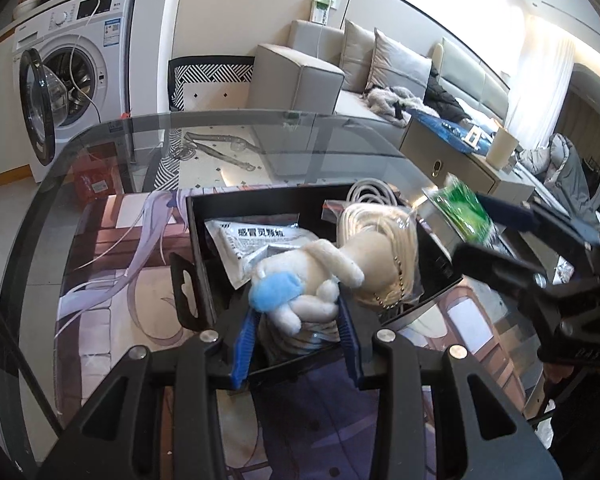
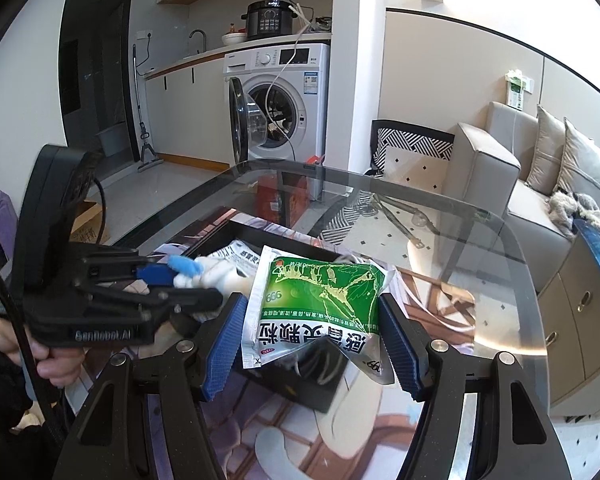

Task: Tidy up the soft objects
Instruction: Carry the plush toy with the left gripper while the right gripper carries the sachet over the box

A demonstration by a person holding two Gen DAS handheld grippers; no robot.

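Plush toy: a cream-white plush toy [image 1: 312,276] with a blue tuft and a bead chain, held above the near end of the black tray [image 1: 198,240].
Left hand-held gripper: the left hand-held gripper [image 1: 298,332] is clenched on the plush toy, its blue-padded fingers [image 1: 244,344] pressing the toy's lower part from both sides.
Green sachet: a green and white medicine sachet [image 2: 320,308] with printed Chinese text, crumpled and tilted, lifted over the tray's right side.
Right hand-held gripper: the right hand-held gripper [image 2: 312,344] is grasping the green sachet between its blue pads [image 2: 400,340], which touch the sachet's two edges.
Tray contents: a silver-white sachet [image 1: 252,248] lies flat at the tray's left; a coiled white cable [image 1: 370,196] sits at the far end, and another pale coil in a clear bag [image 1: 384,240] lies just beside the toy.
Under the tray: a printed anime mat [image 1: 128,264].
Counter: a glass counter [image 1: 260,132] carries the mat.
Beyond: a washing machine [image 2: 288,100] with its door open, and a grey sofa [image 2: 532,188] to the right.
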